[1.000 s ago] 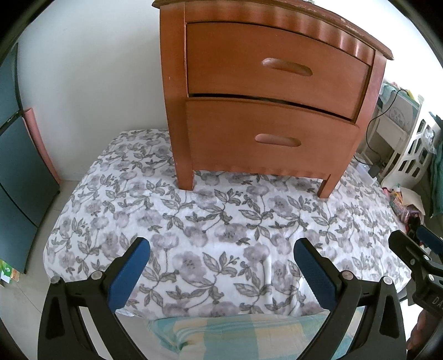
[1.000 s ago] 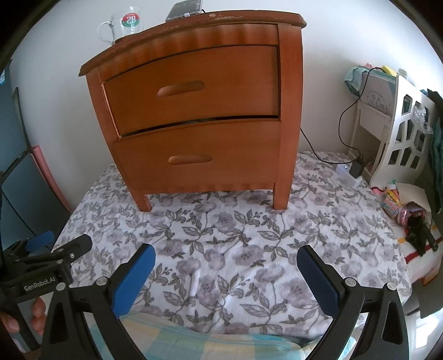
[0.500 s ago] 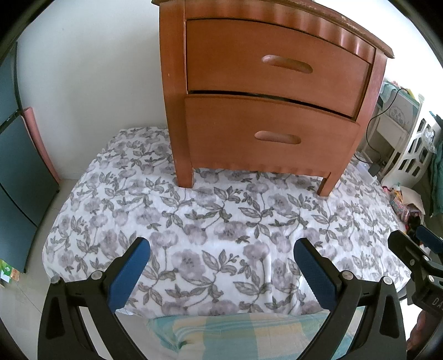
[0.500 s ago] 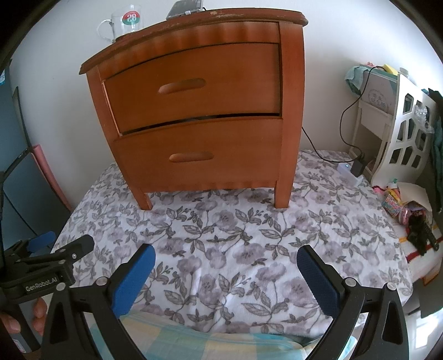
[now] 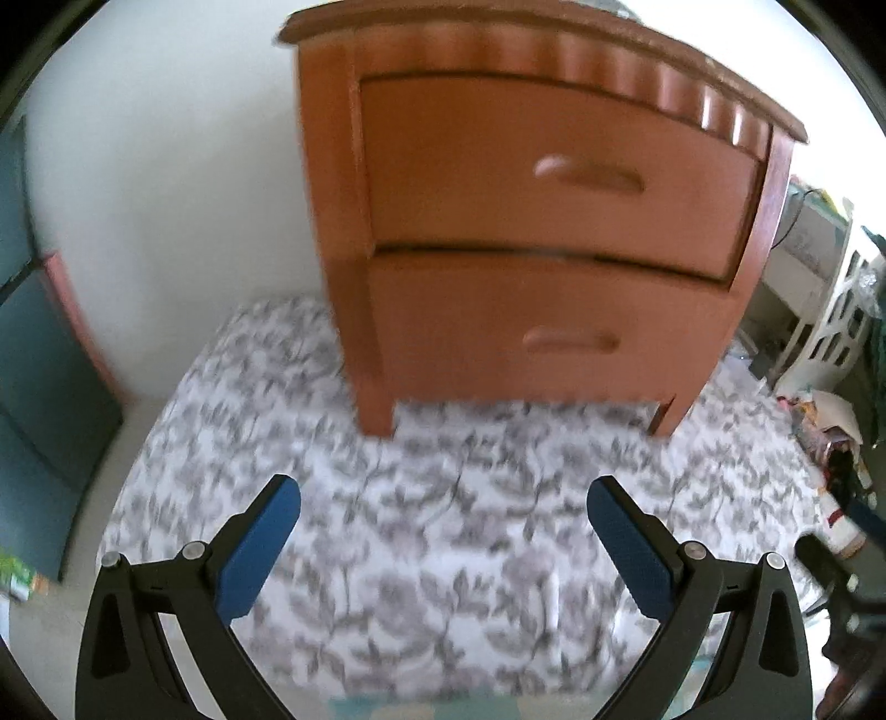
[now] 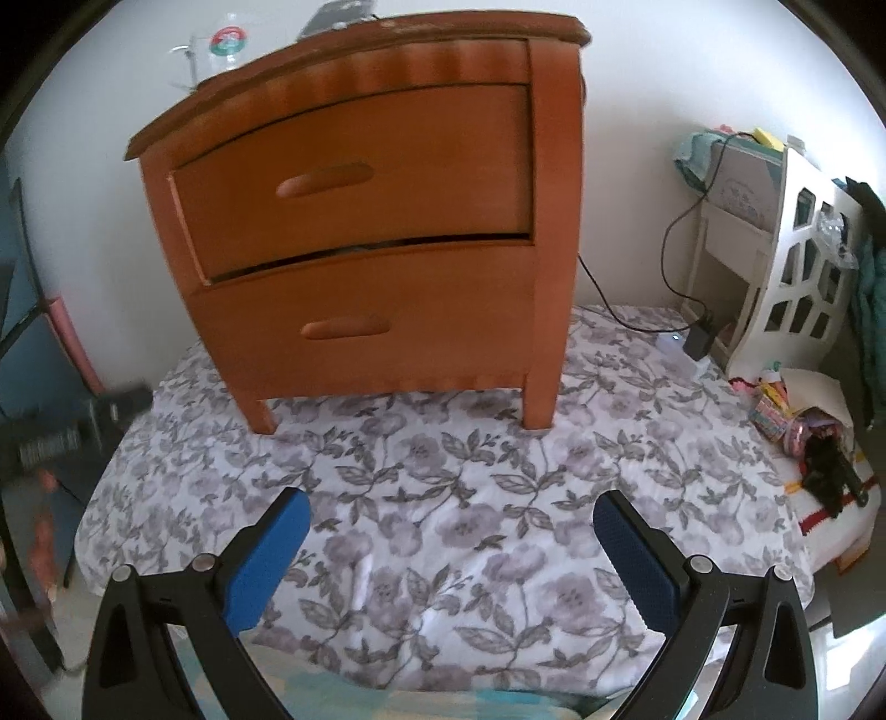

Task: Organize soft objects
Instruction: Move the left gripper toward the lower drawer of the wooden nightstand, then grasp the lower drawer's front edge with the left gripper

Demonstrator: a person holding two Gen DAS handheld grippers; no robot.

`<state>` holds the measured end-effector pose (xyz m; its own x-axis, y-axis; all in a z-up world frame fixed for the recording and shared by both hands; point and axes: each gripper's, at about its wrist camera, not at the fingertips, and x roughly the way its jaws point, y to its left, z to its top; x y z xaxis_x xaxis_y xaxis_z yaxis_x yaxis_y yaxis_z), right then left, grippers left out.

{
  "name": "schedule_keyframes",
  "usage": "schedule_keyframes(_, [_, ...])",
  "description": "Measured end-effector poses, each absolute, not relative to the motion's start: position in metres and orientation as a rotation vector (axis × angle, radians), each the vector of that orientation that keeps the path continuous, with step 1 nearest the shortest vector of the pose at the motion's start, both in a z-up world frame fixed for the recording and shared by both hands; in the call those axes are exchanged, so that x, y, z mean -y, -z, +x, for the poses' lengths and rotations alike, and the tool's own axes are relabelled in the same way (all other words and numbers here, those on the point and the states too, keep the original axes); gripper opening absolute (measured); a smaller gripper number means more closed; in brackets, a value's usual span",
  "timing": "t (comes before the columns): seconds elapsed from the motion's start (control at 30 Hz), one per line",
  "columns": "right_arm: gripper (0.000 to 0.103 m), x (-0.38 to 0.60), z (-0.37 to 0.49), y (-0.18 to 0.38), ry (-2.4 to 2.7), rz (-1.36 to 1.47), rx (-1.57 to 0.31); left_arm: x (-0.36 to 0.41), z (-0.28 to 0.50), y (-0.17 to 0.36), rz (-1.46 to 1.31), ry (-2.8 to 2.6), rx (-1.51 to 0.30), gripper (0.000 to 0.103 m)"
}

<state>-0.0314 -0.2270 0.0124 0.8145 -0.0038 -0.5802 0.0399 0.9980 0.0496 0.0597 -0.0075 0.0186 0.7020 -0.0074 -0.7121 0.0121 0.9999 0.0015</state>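
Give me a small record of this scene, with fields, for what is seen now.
place: floral sheet spread flat
furniture: wooden nightstand standing on the sheet, two drawers
drawers: top drawer slightly ajar, bottom one closed
on nightstand: glass mug
left gripper: open, empty
right gripper: open, empty
near edge: checked cloth, partly visible

Both wrist cameras looked forward and downward over the floral sheet point(image 6: 443, 498) toward the nightstand point(image 5: 542, 249), left view blurred, sharing both.

Left-wrist view motion-blurred, checked fabric point(image 6: 387, 700) cut off by bottom edge
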Motion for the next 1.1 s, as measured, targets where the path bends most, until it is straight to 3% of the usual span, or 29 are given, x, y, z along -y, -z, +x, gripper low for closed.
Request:
schedule_keyframes(0.37, [0.103, 0.243, -0.005, 0.014, 0.025, 0.116, -0.755, 0.059, 0.17, -0.055, 0.339, 0.08, -0.753, 0.103])
schedule_keyframes(1.1, [0.103, 0.263, 0.028, 0.065, -0.001, 0.21, -0.887, 0.149, 0.252, -0.006, 0.664, 0.207, -0.843, 0.103])
